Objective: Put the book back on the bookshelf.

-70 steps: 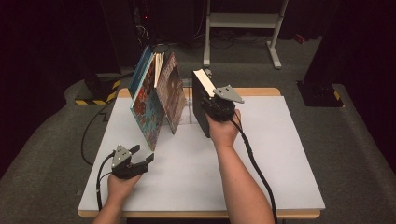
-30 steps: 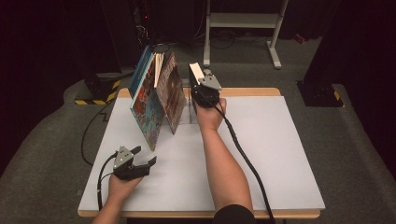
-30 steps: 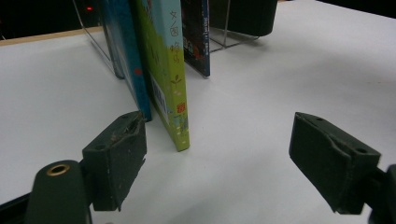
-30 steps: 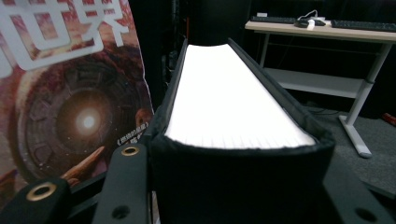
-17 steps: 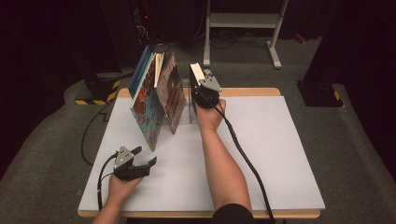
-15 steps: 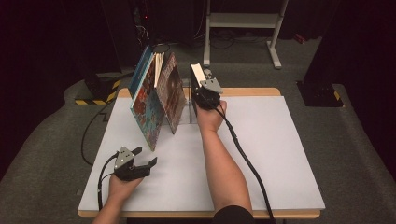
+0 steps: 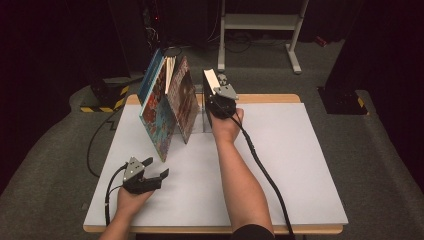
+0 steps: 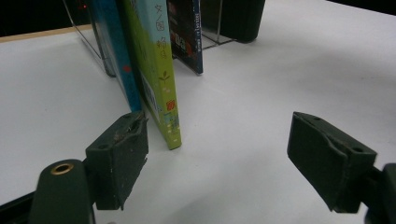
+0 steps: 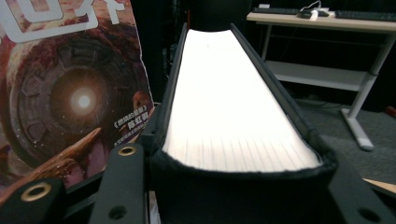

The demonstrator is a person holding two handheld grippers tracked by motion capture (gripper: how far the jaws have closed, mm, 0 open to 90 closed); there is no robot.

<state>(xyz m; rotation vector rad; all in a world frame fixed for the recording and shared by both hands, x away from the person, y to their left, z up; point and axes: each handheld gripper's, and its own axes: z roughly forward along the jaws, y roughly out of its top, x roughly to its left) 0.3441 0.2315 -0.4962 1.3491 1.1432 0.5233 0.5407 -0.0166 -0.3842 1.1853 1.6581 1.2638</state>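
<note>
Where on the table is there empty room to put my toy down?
The table's whole right side, beyond the right gripper and its arm, is bare. The front middle, between both forearms, is free too. The back left is crowded with leaning books.

Matt white table, glossy paper book covers

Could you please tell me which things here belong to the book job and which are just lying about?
In the job: black book, held by the right gripper; leaning books; clear bookend.
Just about: idle left gripper; white stand behind the table.
</note>
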